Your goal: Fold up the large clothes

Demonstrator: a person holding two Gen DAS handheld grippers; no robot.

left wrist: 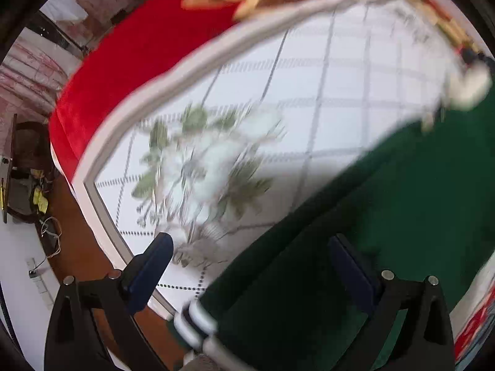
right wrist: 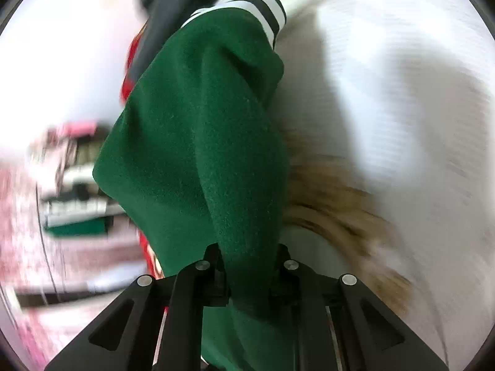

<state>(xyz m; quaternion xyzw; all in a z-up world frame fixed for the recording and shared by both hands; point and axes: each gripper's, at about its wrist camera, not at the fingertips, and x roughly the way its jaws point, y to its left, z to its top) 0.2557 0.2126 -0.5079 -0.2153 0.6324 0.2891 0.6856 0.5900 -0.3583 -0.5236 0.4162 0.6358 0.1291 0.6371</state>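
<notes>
A dark green garment (left wrist: 386,232) with white-and-dark striped ribbed trim (left wrist: 195,321) lies across a white bed cover with a grid and flower print (left wrist: 216,154). My left gripper (left wrist: 247,266) is open just above the garment's edge, nothing between its blue-padded fingers (left wrist: 151,269). In the right wrist view my right gripper (right wrist: 249,266) is shut on a bunch of the green garment (right wrist: 198,142), which hangs up and away from the jaws; its striped cuff (right wrist: 263,12) shows at the top. The view is blurred.
A red blanket with a gold pattern (left wrist: 139,49) lies beyond the white cover. The bed's edge and brown floor (left wrist: 80,247) are at the left, with cables and clutter (left wrist: 37,198). In the right view, blurred white fabric (right wrist: 386,77) and a tan patch (right wrist: 340,210).
</notes>
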